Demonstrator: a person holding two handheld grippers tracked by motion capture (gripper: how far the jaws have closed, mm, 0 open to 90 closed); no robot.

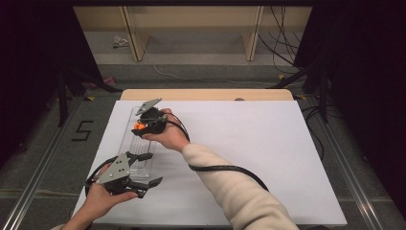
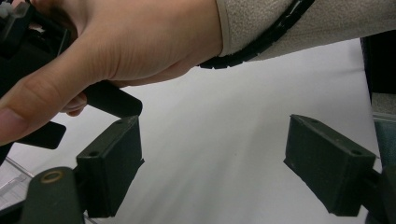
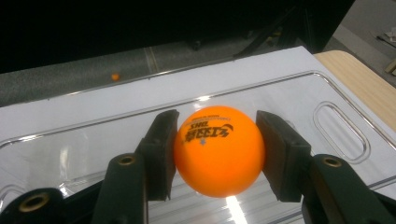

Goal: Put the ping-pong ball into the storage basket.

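Ball (image 3: 219, 149) sat clamped between the right gripper (image 3: 217, 154) pads, hovering over the clear tray (image 3: 341, 126) by the table's far left corner. Carrying step, by the look of it. Left gripper (image 2: 212, 168) waited with jaws wide, holding nothing, at the tray's near end. Next call, likely: lower gently, then release inside the tray.

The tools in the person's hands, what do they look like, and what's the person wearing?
Each tool, left and right, is black with two blocky rectangular pads, brass-coloured rivets and a grey three-cornered plate on top. A ribbed black cable trails across a cream fleecy sleeve.
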